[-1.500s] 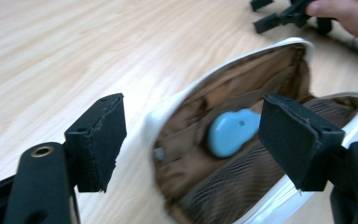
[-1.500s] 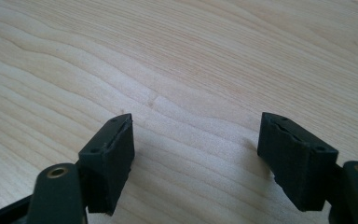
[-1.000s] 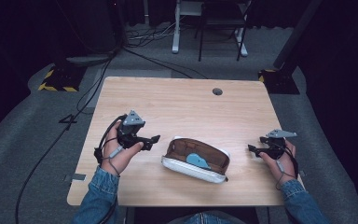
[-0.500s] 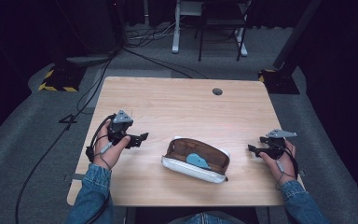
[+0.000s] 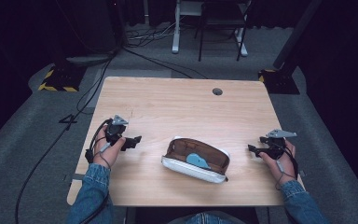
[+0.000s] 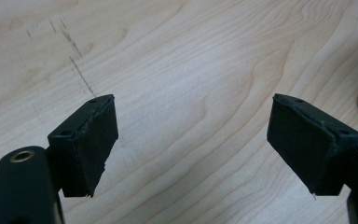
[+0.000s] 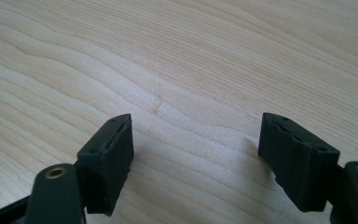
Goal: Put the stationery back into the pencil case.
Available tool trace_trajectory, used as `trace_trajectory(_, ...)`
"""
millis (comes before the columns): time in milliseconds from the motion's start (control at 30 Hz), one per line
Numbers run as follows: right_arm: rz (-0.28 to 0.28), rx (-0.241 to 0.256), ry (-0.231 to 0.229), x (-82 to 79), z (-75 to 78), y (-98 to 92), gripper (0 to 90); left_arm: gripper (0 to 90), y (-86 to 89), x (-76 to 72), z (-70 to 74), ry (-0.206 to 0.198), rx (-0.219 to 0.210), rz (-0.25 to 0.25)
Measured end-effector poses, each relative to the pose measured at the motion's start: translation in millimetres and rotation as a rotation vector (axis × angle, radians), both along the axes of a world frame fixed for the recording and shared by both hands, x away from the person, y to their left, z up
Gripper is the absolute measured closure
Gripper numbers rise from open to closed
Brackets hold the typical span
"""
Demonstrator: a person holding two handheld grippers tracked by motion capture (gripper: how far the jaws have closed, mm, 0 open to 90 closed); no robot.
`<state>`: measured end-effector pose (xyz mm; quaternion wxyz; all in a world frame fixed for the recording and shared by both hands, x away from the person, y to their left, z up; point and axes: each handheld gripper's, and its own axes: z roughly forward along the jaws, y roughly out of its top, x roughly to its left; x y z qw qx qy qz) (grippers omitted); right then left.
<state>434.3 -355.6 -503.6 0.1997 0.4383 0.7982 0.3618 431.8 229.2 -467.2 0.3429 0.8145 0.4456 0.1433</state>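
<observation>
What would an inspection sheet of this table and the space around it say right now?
Surface: wooden table, a round hole near its far edge, faint dark scratches.
Job's things: open pouch, white outside, brown inside, a blue object in it.
Clutter: nothing seen.
Grippers: left tongs open, empty, left of the pouch; right tongs open, empty, to its right.
Cables: one trails from each gripper; more on the floor beyond the table.
Surroundings: grey carpet, chair, yellow-black striped base, dark room.

Table [image 5: 177, 107] lit bright, surroundings v. dark, pics slightly soft.
</observation>
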Motion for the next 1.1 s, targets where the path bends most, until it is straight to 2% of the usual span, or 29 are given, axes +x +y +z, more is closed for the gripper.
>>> trace_trajectory(233, -0.001, 0.0, 0.0, 0.0, 0.0, 0.0, 26.6, 16.6, 5.1, 2.9, -13.2, 0.024, 0.011, 0.018)
trace_trajectory(333, 0.0, 0.0, 0.001, 0.0, 0.0, 0.0, 26.7, 16.7, 6.2, 3.7, -17.4, 0.016, 0.021, 0.032)
trace_trajectory(600, 0.0, 0.0, 0.0, 0.0, 0.0, 0.0, 26.6, 16.3, 2.3, 6.4, -30.3, 0.009, 0.06, 0.002)
trace_trajectory(633, 0.0, 0.0, 0.0, 0.0, 0.0, 0.0, 26.6, 16.2, 1.9, 6.7, -32.0, 0.011, 0.06, -0.001)
trace_trajectory(733, 0.0, 0.0, 0.0, -0.1, 0.0, 0.0, 26.7, 14.9, 2.8, 7.9, -35.3, -0.022, 0.046, -0.006)
trace_trajectory(800, -0.001, 0.0, 0.0, 0.0, 0.0, 0.0, 26.7, 14.4, 3.1, 8.6, -36.9, -0.03, 0.036, -0.008)
trace_trajectory(1100, 0.0, 0.0, 0.001, -0.1, 0.0, 0.0, 26.6, 5.6, 2.3, 10.4, -37.9, -0.016, 0.045, 0.035)
